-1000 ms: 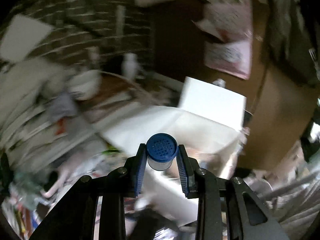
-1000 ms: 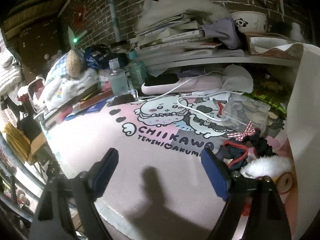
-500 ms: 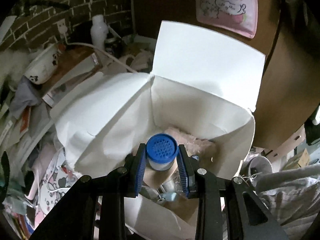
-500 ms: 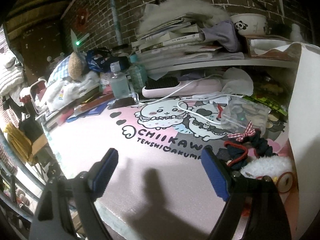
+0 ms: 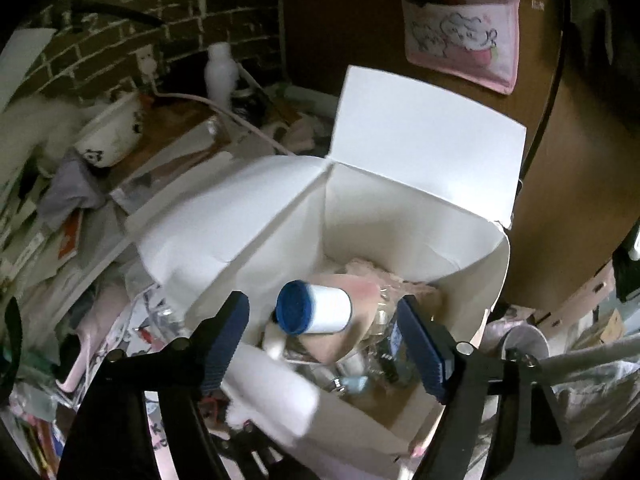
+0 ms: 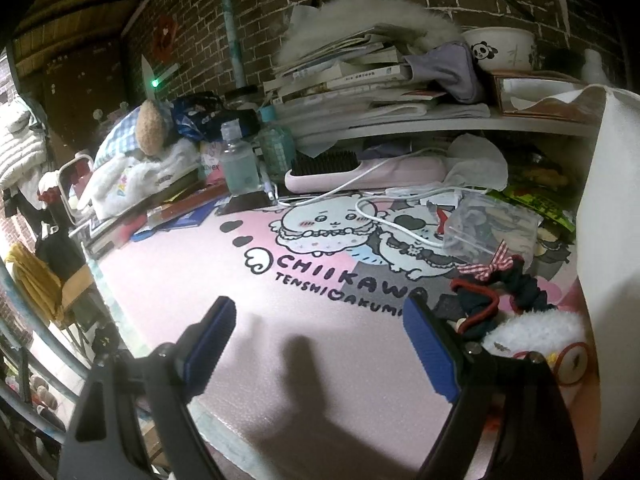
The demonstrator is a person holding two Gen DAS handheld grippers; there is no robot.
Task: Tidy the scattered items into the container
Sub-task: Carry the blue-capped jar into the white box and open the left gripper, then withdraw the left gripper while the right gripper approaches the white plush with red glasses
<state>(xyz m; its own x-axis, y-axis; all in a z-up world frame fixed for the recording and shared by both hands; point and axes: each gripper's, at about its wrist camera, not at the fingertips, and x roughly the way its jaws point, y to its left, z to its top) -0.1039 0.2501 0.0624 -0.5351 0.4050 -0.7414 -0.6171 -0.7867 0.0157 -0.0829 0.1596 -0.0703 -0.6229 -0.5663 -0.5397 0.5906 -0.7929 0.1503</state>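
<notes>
Scrunchies [image 6: 516, 292] and a white pom-pom [image 6: 536, 330] lie just off the right tool's [image 6: 320, 344] right pad, jaws wide and empty. Left tool [image 5: 324, 340] gapes too, the blue-capped bottle [image 5: 316, 314] sideways in the white box [image 5: 420, 240] ahead.

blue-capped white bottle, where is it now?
Left wrist view, centre: the blue-capped white bottle lies on its side inside the open white cardboard box, between the open left hand-held gripper fingers.
</notes>
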